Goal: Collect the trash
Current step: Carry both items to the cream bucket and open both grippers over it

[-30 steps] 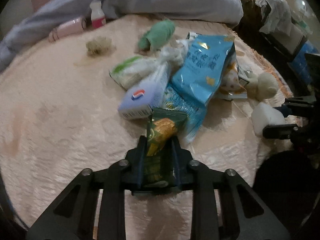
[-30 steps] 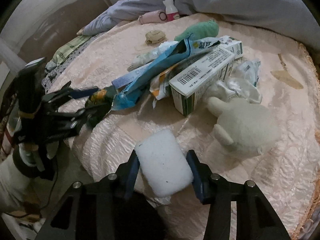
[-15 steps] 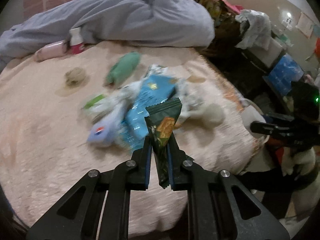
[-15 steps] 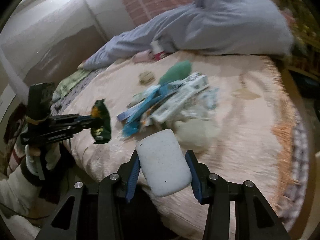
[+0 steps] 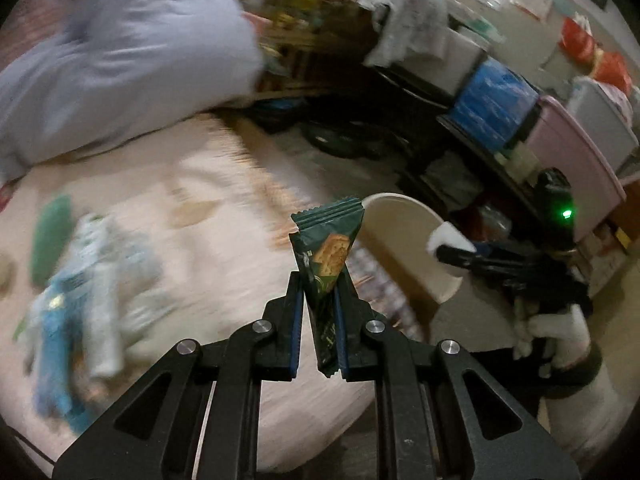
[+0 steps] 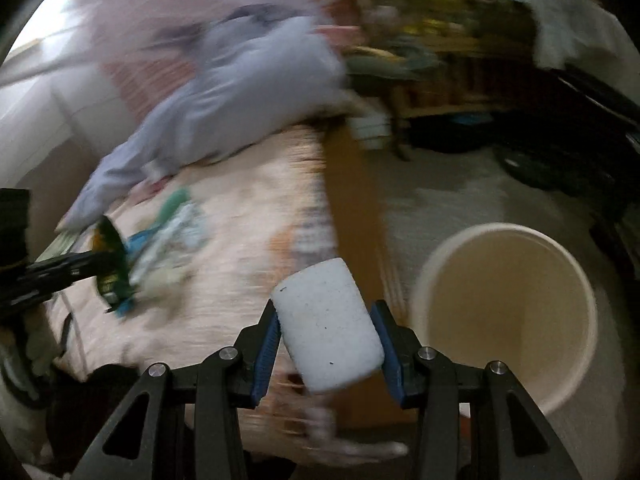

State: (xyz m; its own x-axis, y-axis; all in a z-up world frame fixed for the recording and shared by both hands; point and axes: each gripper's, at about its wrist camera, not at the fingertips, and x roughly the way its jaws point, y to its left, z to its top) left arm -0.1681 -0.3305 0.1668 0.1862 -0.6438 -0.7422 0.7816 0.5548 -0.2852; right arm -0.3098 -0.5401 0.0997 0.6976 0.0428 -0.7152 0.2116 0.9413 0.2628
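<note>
Left gripper (image 5: pixel 319 288) clamps green snack wrapper (image 5: pixel 326 256); right gripper (image 6: pixel 325 322) holds white foam block (image 6: pixel 328 326). Bin (image 6: pixel 576 280) open on floor — right of both, right gripper nearer.

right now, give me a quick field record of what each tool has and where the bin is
left tool: shut on green cracker wrapper, held upright above the bed edge
right tool: shut on white foam block
bin: cream round bucket on the floor beside the bed, open; looks empty where its inside shows
bed: pink blanket with leftover wrappers, blurred
next step (guess): drop both items into the bucket
</note>
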